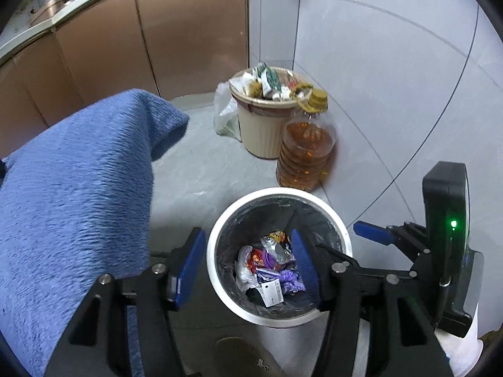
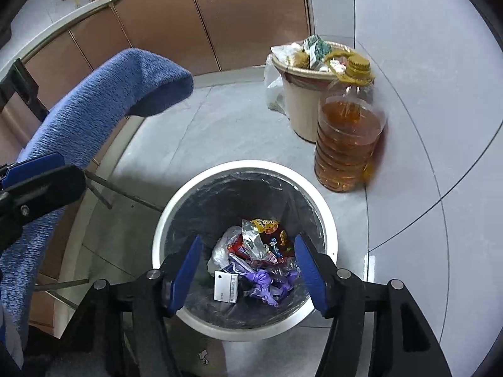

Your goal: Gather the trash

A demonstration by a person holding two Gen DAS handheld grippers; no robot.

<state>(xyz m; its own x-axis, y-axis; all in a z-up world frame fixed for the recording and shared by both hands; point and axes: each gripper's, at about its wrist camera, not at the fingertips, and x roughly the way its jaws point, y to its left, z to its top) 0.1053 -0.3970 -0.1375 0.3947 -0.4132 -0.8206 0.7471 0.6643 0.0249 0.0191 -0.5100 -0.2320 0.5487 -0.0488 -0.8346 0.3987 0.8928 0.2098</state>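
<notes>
A white round trash bin [image 1: 220, 229] with a black liner stands on the floor below both grippers; it also shows in the right wrist view [image 2: 163, 220]. Inside lie crumpled wrappers, purple plastic and a white tag [image 1: 273, 270] [image 2: 251, 260]. My left gripper [image 1: 248, 270] is open and empty, its blue pads straddling the bin's left rim from above. My right gripper [image 2: 248, 273] is open and empty, directly above the bin's mouth. The right gripper also shows at the right of the left wrist view [image 1: 374, 234].
A blue fabric-covered chair [image 1: 78, 194] [image 2: 94, 106] stands left of the bin. A full beige bin [image 1: 264, 125] [image 2: 301, 106] and a large bottle of amber liquid [image 1: 306, 154] [image 2: 347, 138] stand behind. Brown cabinets [image 1: 157, 37] line the far side.
</notes>
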